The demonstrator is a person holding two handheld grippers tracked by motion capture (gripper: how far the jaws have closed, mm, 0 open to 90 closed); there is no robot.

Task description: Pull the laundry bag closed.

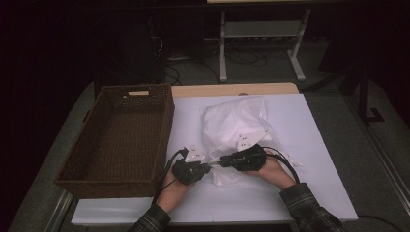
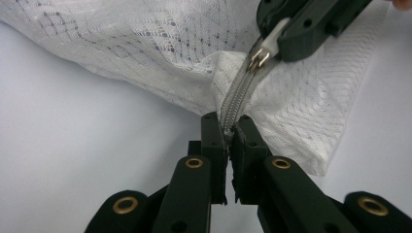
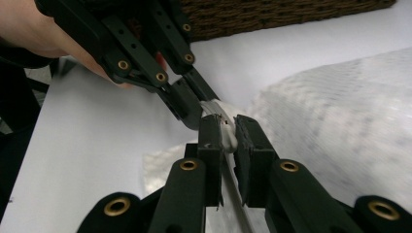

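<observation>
No brand, label or writing could be read on anything in the pictures. At about nine o'clock on the table (image 1: 309, 145) stood a dark wicker basket (image 1: 121, 140) with a cut-out handle in its far wall; its woven side also showed at twelve o'clock in the right gripper view. Just right of the basket, at about six o'clock in the high view, the left claw (image 1: 207, 167) pointed toward three o'clock, held in a hand (image 1: 174, 188) with a plaid sleeve behind it. In the left gripper view its jaws were pressed together, pinching the near end of the zipper (image 2: 238, 94) on the white mesh bag (image 1: 234, 125). The bag lay at the middle of the table, running from the centre down to the two claws, its stuffed white bulk toward twelve o'clock. To the right, the right claw (image 1: 223, 161) pointed toward nine o'clock, nose to nose with the left one. Its jaws were closed on the zipper's white pull tab (image 3: 228, 138), with the metal slider (image 2: 259, 58) just beyond. Nothing lay between the bag and the basket. Beyond the table, at twelve o'clock, white legs of another table stood on a dark floor with cables.
</observation>
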